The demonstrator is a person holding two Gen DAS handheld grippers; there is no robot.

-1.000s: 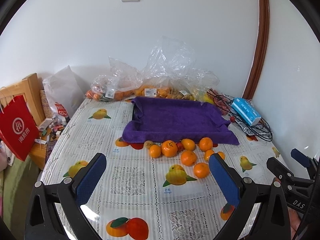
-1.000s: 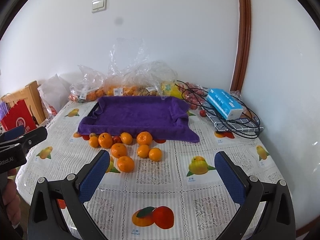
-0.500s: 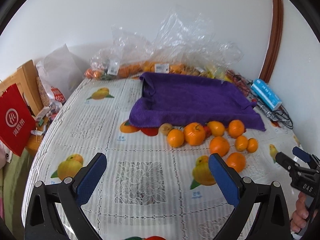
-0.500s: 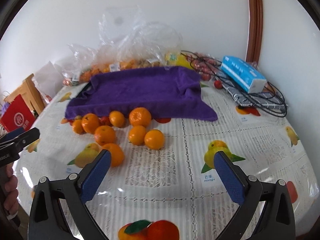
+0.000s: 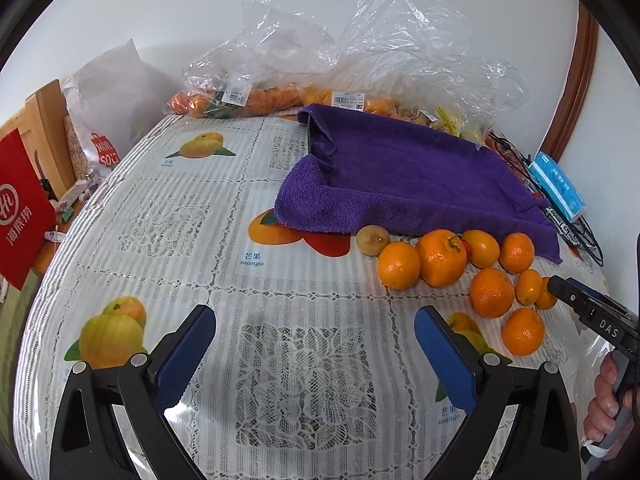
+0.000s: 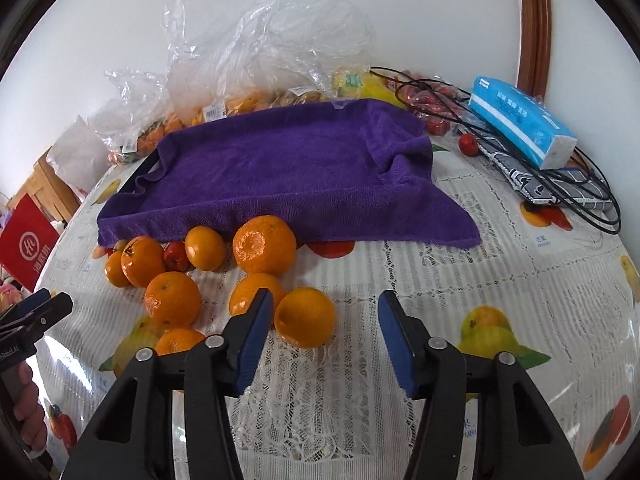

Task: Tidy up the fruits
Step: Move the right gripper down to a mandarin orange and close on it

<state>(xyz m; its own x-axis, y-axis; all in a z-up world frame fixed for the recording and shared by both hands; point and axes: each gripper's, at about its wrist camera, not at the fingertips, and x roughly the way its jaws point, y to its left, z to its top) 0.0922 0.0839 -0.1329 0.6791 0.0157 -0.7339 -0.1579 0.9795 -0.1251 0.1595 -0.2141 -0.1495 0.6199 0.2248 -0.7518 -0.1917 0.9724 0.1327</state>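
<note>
Orange tangerines (image 6: pixel 260 248) cluster along the purple towel's (image 6: pixel 280 176) front edge; right gripper (image 6: pixel 326 316) and left gripper (image 5: pixel 316 336) gape, holding nothing.

A plain white wall (image 5: pixel 200 8) rises beyond the far edge of the worktop (image 5: pixel 192 216), well ahead of the jaws, and meets a second white wall (image 6: pixel 592 40) at a corner marked by a curved brown wooden trim (image 6: pixel 534 20) ahead and to the right. The worktop wears a glossy white lace-patterned cloth printed with fruit pictures, and daylight glares off it near the jaws. To the left of the jaws, past the worktop's edge, stands pale wooden furniture (image 5: pixel 48 120).
</note>
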